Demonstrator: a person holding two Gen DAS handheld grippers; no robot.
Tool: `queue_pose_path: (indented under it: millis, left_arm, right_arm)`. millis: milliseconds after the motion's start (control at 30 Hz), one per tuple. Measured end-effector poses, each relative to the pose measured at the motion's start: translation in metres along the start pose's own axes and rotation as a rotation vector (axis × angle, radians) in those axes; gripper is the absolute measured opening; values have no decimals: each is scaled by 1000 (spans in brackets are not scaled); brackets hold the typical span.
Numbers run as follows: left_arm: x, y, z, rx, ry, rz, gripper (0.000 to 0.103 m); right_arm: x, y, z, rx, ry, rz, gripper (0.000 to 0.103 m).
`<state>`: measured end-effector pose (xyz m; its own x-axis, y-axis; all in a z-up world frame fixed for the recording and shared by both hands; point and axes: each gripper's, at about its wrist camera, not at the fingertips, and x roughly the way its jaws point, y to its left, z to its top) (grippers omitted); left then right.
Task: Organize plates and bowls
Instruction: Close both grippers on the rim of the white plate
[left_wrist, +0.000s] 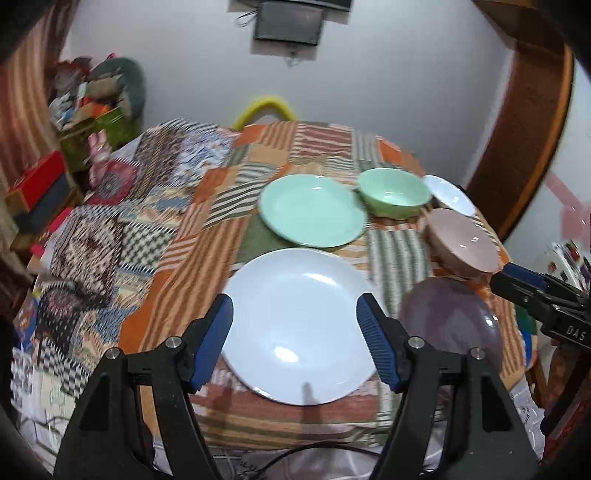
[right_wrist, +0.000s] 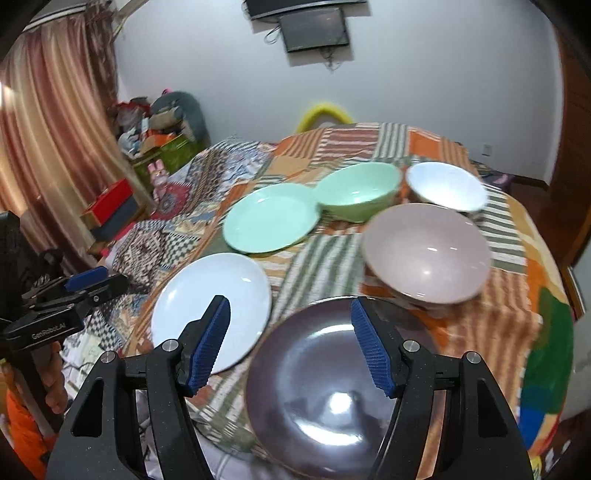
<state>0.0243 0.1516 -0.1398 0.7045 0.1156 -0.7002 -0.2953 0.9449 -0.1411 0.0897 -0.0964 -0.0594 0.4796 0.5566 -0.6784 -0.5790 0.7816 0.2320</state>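
Pale blue round plate (left_wrist: 295, 332); mint-green round plate (left_wrist: 312, 210); glossy dark purple-brown plate (right_wrist: 332, 387). Mint-green bowl (right_wrist: 358, 192), pale pink bowl (right_wrist: 426, 254), white bowl (right_wrist: 447, 186). Patchwork cloth (left_wrist: 184, 258): orange, white and green stripes, with checked and zigzag patches. Gripper pads (left_wrist: 216, 339): ribbed blue on black.

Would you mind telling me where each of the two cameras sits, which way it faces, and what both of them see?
Left wrist view: on the left gripper, tilted down over the white plate; its open jaws show, the right gripper's tip at right.
Right wrist view: on the right gripper, tilted down over the dark plate; its open jaws show, the left gripper and a hand at left.
Shared: both plates, green plate, green bowl, pink bowl, white bowl, patchwork cloth.
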Motion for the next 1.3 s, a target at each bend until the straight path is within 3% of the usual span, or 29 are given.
queue_pose_path:
  millis: [400, 900, 1000, 1100, 1300]
  left_arm:
    - [35, 54, -22, -110, 78, 60, 69]
    - [87, 79, -34, -182, 163, 11, 69]
    - [95, 81, -35, -189, 169, -8, 64]
    - [101, 81, -35, -184, 179, -19, 55]
    - [107, 83, -37, -184, 185, -28, 44]
  right_arm:
    - [53, 37, 4, -77, 100, 63, 64]
    - [112, 31, 0, 5, 225, 59, 64]
    - [118, 32, 0, -4, 238, 50, 64]
    - [122, 34, -1, -19, 245, 42, 51]
    - [133, 31, -3, -19, 274, 28, 38]
